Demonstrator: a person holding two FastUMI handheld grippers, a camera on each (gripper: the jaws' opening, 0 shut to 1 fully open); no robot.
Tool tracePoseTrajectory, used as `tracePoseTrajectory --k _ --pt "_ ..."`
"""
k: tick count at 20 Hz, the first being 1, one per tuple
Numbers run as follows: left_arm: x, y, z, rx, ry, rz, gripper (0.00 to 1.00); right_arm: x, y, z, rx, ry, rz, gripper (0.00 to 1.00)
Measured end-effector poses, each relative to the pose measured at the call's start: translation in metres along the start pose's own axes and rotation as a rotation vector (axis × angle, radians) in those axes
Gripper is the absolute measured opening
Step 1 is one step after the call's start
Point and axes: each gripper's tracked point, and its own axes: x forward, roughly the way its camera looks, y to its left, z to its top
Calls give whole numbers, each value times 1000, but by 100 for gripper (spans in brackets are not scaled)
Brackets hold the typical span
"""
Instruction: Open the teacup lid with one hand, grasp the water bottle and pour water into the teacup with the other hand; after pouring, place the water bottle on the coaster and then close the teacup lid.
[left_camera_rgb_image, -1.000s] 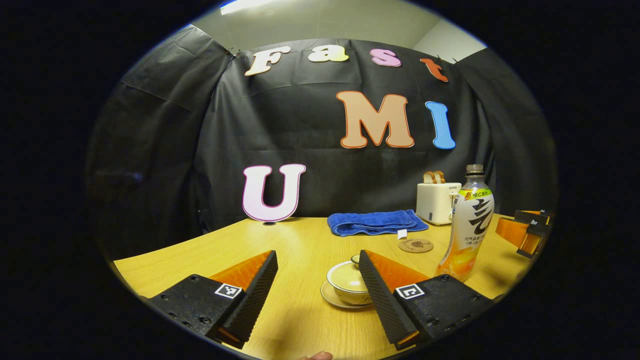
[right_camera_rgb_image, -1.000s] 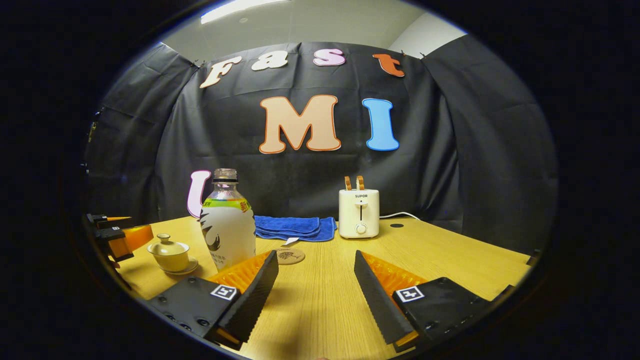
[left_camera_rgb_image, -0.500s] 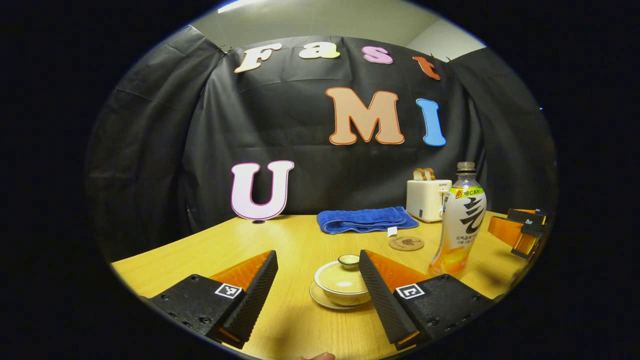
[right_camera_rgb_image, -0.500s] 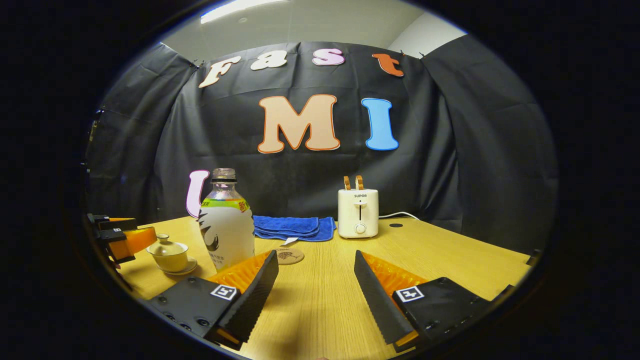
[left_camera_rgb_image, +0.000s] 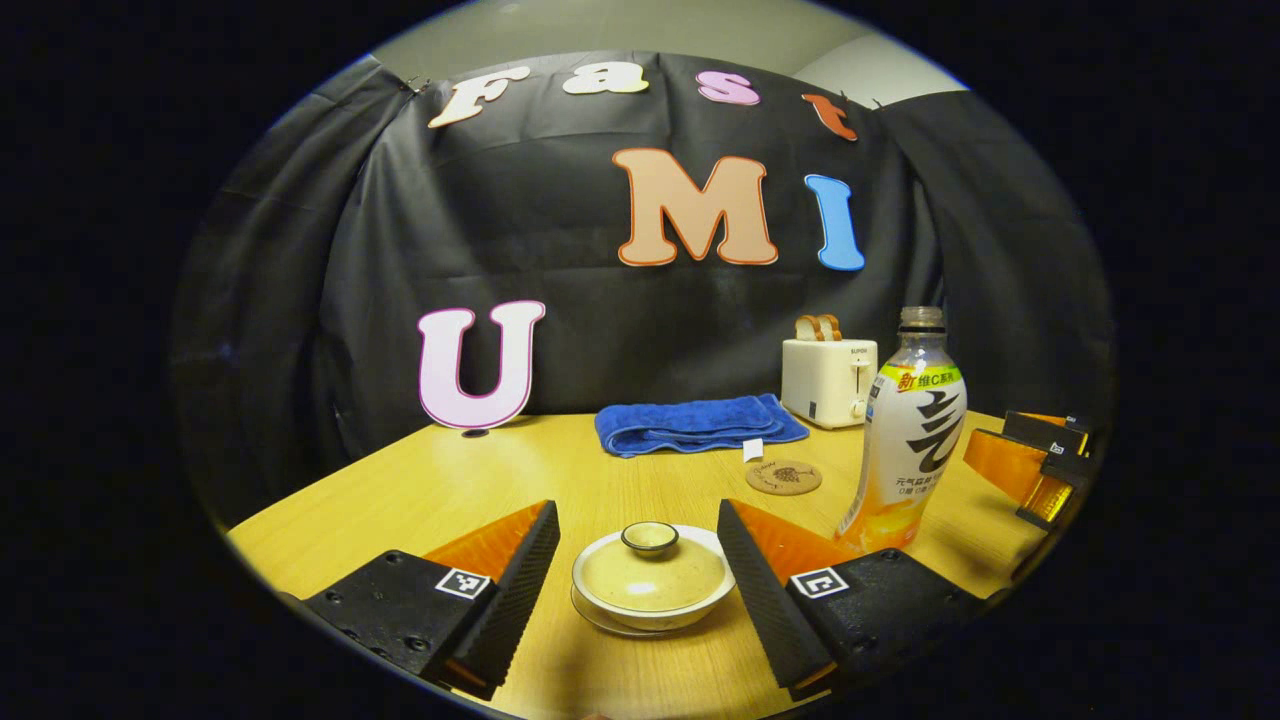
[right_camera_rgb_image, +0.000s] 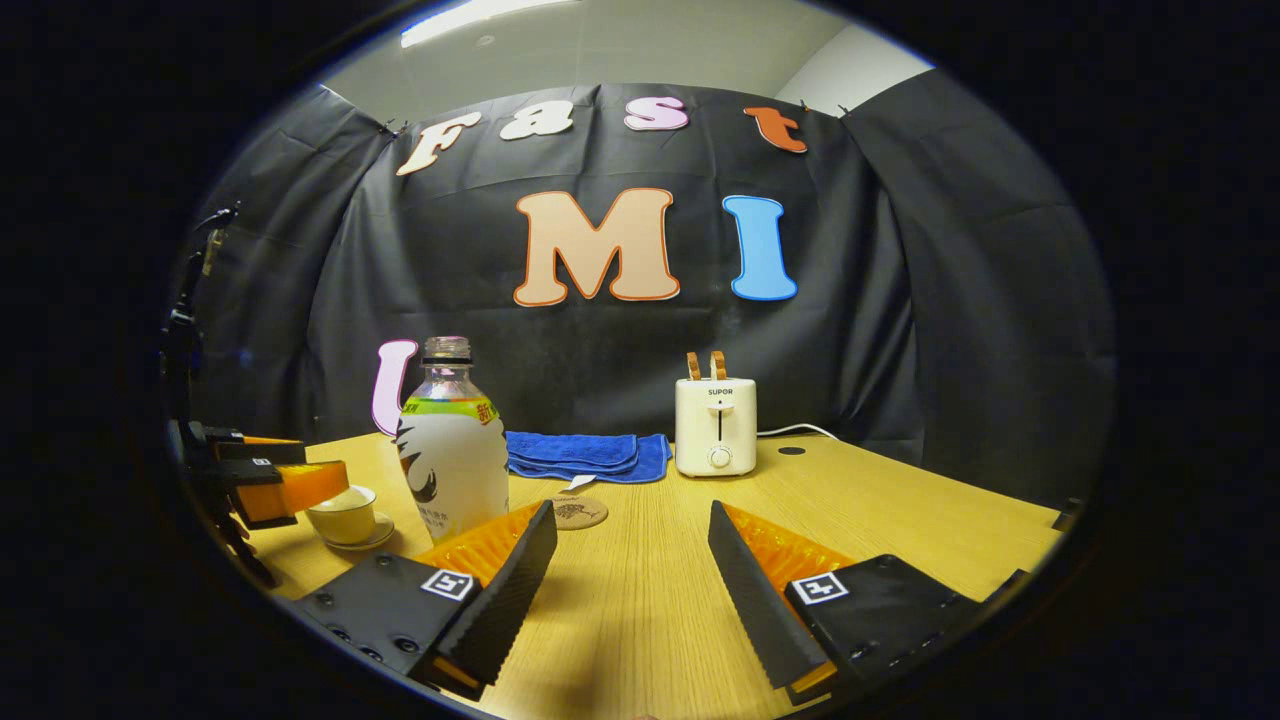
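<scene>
Background: a black cloth wall stands behind a wooden tabletop (right_camera_rgb_image: 900, 520).
Teacup (left_camera_rgb_image: 652, 585): it sits on a saucer (left_camera_rgb_image: 600, 618) at the near side of the tabletop, and its lid (left_camera_rgb_image: 650, 568) is on, with a small knob on top. In the left gripper view it lies between the two fingers, not touched by them.
Left hand-held gripper (left_camera_rgb_image: 640, 575): the jaws are wide open, one finger on each side of the teacup, holding nothing. In the right gripper view this gripper (right_camera_rgb_image: 262, 478) is at the far left, just over the teacup (right_camera_rgb_image: 342, 513).
Water bottle (right_camera_rgb_image: 452, 445): it stands upright, without cap, right of the teacup and left of the right hand-held gripper's fingers.
Right hand-held gripper (right_camera_rgb_image: 632, 570): the jaws are wide open over bare tabletop, holding nothing.
Coaster (right_camera_rgb_image: 580, 513): a round flat disc, just behind and right of the bottle, with nothing on it.
Far side: a folded blue towel (right_camera_rgb_image: 585, 453) and a white toaster (right_camera_rgb_image: 716, 425) with bread in the slots.
</scene>
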Motion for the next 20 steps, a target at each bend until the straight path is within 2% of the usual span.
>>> tracePoseTrajectory --k 1,4,5,8,13,15,16,18,20 --pt "3 -2 -4 1 23 -9 92 0 0 1 -1 0 0 98" --pt "5 -6 -14 -1 68 -33 83 -1 0 0 -1 0 0 94" --pt "5 -9 -13 1 63 -37 83 -1 0 0 -1 -1 -1 100" --pt "6 -6 -12 11 68 -32 75 -1 0 0 -1 -1 -3 94" --pt "8 -2 -9 25 58 -31 67 0 0 0 -1 -1 -3 94" --pt "8 -2 -7 33 48 -33 58 1 0 -1 -1 -2 -5 98" --pt "10 -2 -5 33 43 -29 48 0 0 0 -1 -1 -5 94" --pt "9 -2 -6 34 43 -27 31 0 0 0 -1 -3 -5 98" --pt "10 -1 -6 36 41 -29 28 0 0 0 -1 -2 -5 94"
